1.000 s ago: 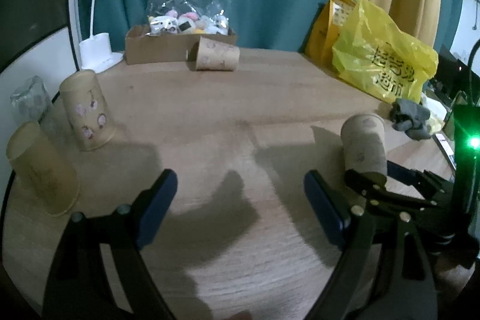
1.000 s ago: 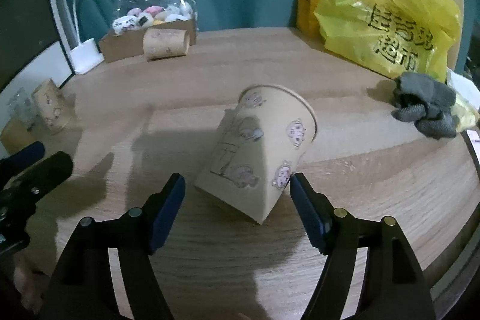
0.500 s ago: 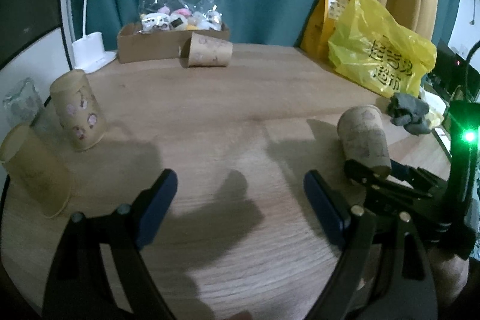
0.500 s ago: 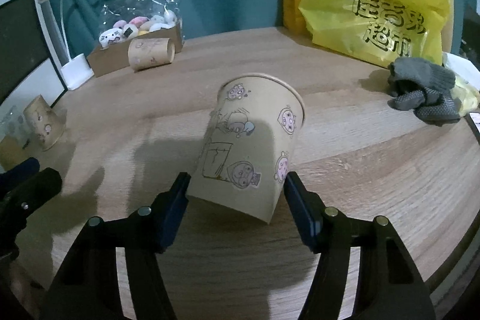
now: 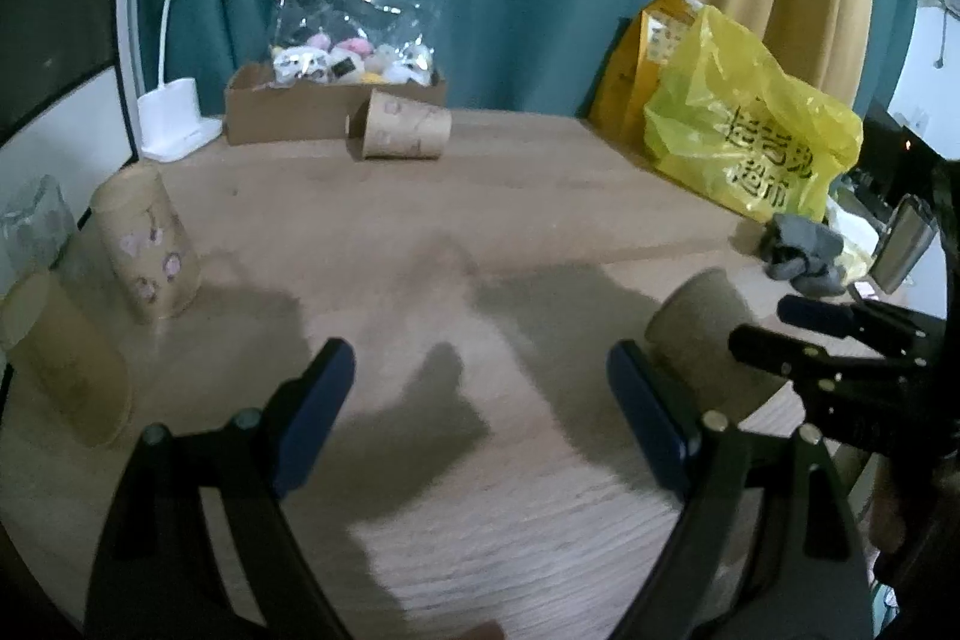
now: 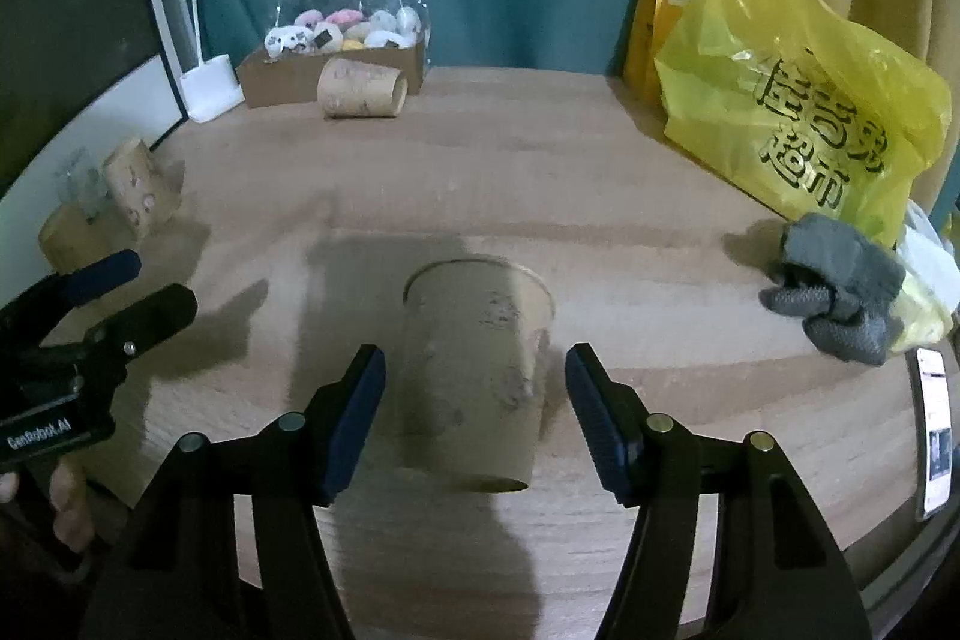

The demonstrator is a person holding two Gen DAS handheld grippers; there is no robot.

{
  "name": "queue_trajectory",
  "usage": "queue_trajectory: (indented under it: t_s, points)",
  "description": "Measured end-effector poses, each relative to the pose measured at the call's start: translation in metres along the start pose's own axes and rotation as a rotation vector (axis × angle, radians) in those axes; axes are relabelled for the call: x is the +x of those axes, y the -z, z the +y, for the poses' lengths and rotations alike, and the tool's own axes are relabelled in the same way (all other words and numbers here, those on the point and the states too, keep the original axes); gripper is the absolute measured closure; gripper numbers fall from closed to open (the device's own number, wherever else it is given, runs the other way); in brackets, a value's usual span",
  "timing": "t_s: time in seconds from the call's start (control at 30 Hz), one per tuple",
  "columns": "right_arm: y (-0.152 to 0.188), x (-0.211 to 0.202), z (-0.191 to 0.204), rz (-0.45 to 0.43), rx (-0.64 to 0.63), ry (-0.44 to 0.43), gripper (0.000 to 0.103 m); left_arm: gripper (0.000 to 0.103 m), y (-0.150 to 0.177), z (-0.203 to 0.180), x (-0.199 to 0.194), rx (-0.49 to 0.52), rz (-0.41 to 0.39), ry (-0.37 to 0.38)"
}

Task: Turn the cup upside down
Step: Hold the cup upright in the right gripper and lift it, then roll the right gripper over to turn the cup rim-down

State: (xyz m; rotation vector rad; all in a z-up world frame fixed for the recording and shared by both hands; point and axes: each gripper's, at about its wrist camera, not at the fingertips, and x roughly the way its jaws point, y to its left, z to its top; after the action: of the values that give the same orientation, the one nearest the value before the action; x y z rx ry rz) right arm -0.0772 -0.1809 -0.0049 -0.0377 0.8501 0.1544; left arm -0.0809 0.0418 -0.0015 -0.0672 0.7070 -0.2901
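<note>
Paper cup (image 6: 474,376) on wooden surface (image 6: 540,172), blurred, sits between right gripper (image 6: 474,412) pads, spread, gaps either side; left gripper (image 5: 480,403) spread, empty.

We are holding our black left claw (image 5: 480,412) with blue-padded fingers spread wide and low, gripping nothing. We are holding our matching right claw (image 6: 474,418) level, its jaws parted, its blue pads (image 6: 354,424) standing apart.
</note>
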Motion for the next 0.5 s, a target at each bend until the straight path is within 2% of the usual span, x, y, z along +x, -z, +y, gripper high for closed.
queue_trajectory:
  t_s: [0.07, 0.3, 0.5]
  points:
    - [-0.005, 0.001, -0.001, -0.001, -0.003, 0.002, 0.041, 0.015, -0.003, 0.000, -0.002, -0.004, -0.009, -0.003]
    - [-0.002, 0.009, 0.001, 0.020, 0.023, -0.004, 0.041, 0.015, -0.001, 0.003, 0.001, -0.015, -0.004, -0.018]
    - [0.013, 0.021, 0.015, 0.033, 0.076, -0.059, 0.035, 0.015, 0.001, 0.003, 0.001, -0.002, -0.005, -0.032]
